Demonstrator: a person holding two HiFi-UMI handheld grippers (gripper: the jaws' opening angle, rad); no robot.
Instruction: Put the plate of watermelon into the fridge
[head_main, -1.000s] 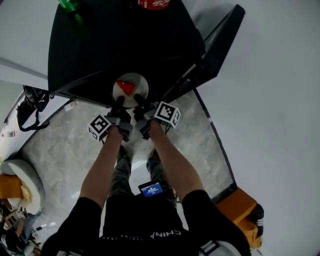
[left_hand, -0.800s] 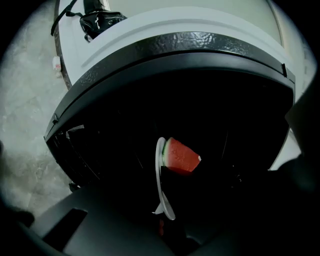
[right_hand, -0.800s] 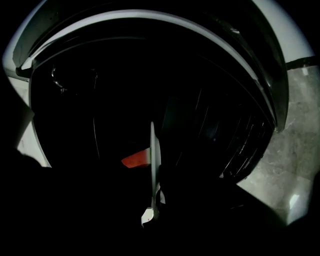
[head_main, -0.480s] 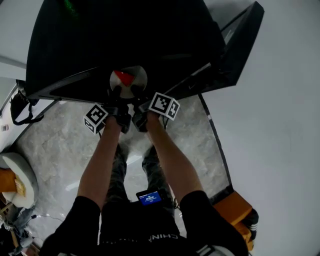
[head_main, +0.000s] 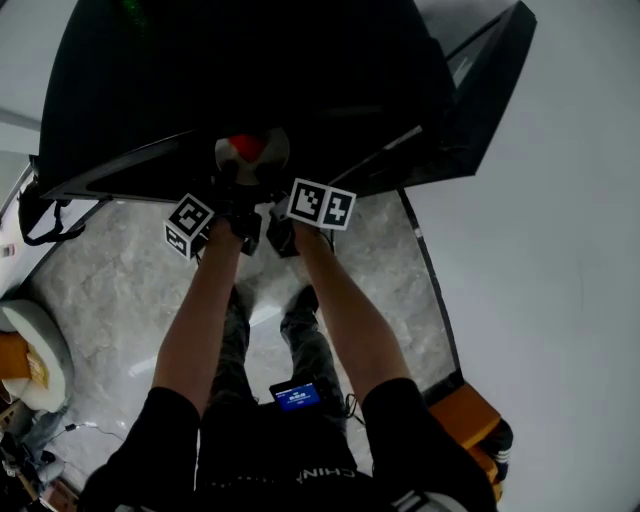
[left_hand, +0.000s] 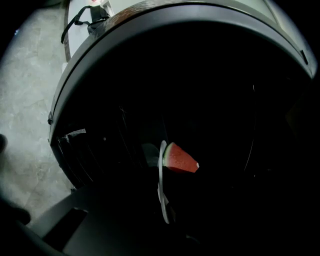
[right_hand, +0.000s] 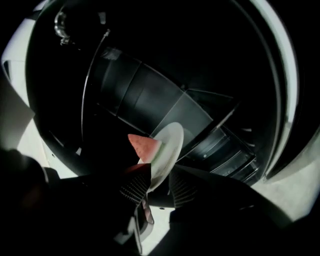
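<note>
Two tools share the load, and that's why the plate (right_hand: 169, 145) sits level as it crosses into the fridge (head_main: 230, 90). Your left tool (head_main: 232, 195) is clamped on the near rim at its left side; its own view is very dark, but the plate shows edge-on straight ahead with its lower edge running down between the jaws, which I read as a firm pinch rather than a loose rest. The watermelon (left_hand: 179, 160) wedge sits on the plate's upper face, toward the far side, away from both grips, so neither tool touches the fruit. Your right tool (right_hand: 159, 186) has its ribbed pads closed on the same near rim just beside the left one, one pad above and one below. Gripping side by side at the near edge leaves the far edge free to go in first. Seen from your head, the plate is right at the dark mouth of the fridge, not yet set down on anything visible. On the right, the door (head_main: 485, 80) stands swung wide, well clear of your right arm.
</note>
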